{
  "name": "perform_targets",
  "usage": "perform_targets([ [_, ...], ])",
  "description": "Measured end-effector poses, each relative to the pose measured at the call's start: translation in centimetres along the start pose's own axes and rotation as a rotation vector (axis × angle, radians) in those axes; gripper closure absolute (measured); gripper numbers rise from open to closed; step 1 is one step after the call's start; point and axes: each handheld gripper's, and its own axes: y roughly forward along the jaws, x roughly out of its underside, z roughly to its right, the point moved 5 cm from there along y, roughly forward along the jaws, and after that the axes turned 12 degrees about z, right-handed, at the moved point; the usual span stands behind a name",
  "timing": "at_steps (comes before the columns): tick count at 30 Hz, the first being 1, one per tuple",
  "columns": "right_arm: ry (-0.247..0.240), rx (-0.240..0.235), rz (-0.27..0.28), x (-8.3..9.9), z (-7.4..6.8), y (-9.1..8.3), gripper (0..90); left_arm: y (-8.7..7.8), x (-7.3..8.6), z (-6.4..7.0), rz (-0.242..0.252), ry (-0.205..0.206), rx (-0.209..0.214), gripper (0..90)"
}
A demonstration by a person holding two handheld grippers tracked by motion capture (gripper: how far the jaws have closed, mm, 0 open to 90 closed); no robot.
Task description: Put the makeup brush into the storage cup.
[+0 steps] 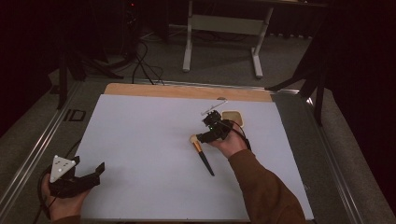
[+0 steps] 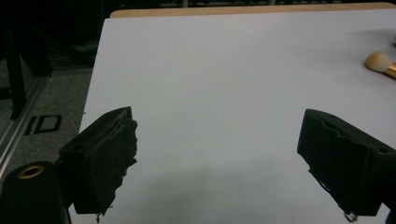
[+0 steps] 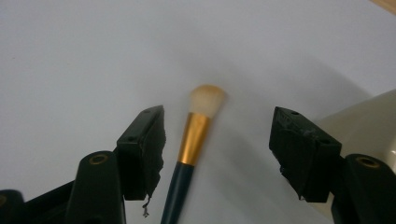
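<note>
Between spread jaws of right gripper (image 3: 217,154): brush (image 3: 195,140), flat on tabletop (image 3: 93,56), ungripped. Reach step; next, likely lower and pinch gold collar. Left gripper (image 2: 217,163) spread, idle.

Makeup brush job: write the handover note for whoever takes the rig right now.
Right hand-held gripper: open, jaws either side of the makeup brush near its gold ferrule, not closed on it.
Left hand-held gripper: open, holding nothing, at the near left of the white sheet.
Brush lies flat mid-sheet; a small beige tray sits just beyond the right hand.
Done: approach. Left: close on the brush, lift, probably move it to the tray.
</note>
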Motion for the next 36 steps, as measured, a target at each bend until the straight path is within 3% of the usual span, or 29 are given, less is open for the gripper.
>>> perform_targets([
  [10,0.007,0.002,-0.040,0.3,-0.6,1.5,37.4,0.0,0.0,0.0,0.001,-0.001,0.000,11.9],
  [36,0.037,0.018,-0.132,0.4,-0.9,3.6,39.0,-0.1,0.0,-0.1,0.002,-0.003,0.000,11.9],
])
